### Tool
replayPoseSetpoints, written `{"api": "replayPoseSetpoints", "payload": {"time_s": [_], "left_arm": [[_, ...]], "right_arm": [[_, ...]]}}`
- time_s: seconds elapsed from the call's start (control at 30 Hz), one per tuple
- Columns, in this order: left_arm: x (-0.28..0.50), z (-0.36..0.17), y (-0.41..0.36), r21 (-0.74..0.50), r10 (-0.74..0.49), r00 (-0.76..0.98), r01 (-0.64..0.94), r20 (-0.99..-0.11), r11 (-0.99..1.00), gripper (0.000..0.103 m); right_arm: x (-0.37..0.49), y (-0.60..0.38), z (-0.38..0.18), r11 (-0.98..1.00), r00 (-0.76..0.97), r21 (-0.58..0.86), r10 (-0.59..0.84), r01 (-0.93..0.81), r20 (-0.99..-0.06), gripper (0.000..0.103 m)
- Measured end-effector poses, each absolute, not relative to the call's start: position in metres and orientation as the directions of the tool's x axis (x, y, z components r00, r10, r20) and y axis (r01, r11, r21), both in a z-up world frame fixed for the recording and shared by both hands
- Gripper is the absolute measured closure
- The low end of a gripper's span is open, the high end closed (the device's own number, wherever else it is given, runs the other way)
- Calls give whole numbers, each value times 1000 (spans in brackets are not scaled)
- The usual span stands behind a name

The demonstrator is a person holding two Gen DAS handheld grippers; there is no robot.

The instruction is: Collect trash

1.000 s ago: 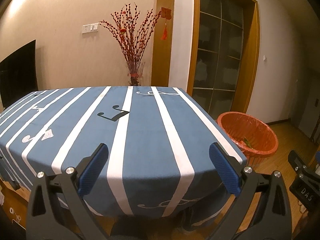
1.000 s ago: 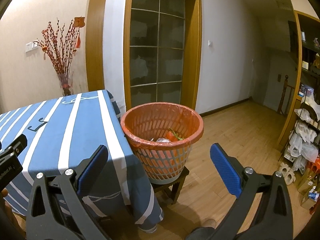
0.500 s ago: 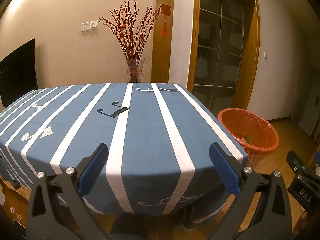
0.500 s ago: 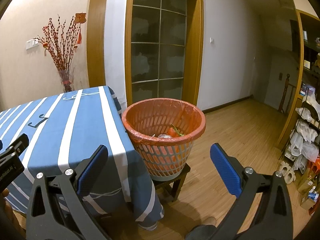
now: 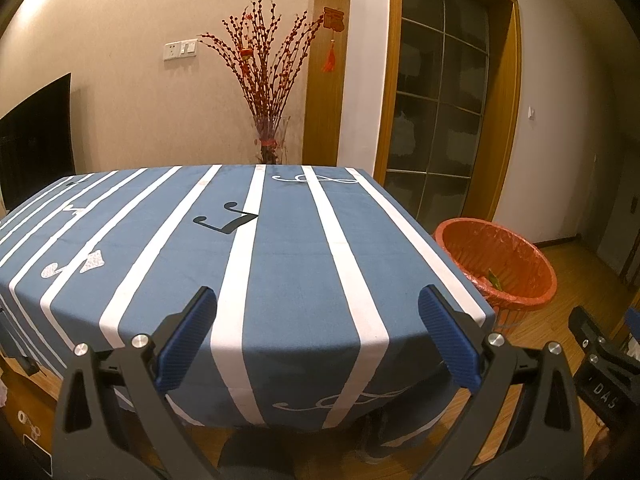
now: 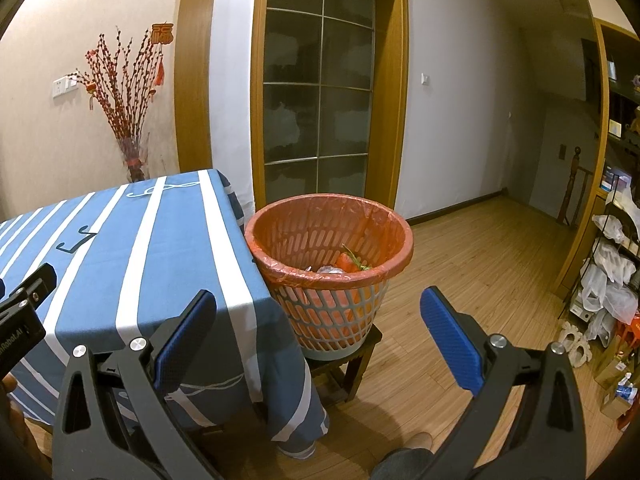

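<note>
An orange-lined grey trash basket (image 6: 330, 240) stands on a small dark stool beside the table's right edge; it also shows in the left wrist view (image 5: 496, 264). Trash lies inside it: an orange piece with green (image 6: 348, 261) and something pale. My left gripper (image 5: 318, 320) is open and empty, held before the near edge of the blue striped tablecloth (image 5: 280, 260). My right gripper (image 6: 318, 322) is open and empty, in front of the basket and below its rim. I see no loose trash on the cloth.
A vase of red branches (image 5: 270, 120) stands behind the table against the wall. A glass-panelled door (image 6: 318, 100) is behind the basket. Shelves with bags (image 6: 612, 280) line the right. Wooden floor (image 6: 480, 280) lies to the right of the basket.
Both grippers have drawn back and dropped a little from the table and basket; the view of each now looks more level. Both stayed open and empty.
</note>
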State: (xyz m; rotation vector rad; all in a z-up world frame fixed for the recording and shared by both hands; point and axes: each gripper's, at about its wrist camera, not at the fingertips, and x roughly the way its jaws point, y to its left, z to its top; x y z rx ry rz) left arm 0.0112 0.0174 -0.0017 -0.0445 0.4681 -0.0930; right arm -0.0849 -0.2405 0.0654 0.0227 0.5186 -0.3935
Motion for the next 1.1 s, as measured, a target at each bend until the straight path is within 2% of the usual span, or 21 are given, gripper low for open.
{"api": "replayPoseSetpoints", "payload": {"time_s": [1.1], "left_arm": [[13,-2,19,-104,-118,877,79,-466,991,4]], "right_arm": [[-84,-241,66,925,795,-77,-360,372,-488,3]]}}
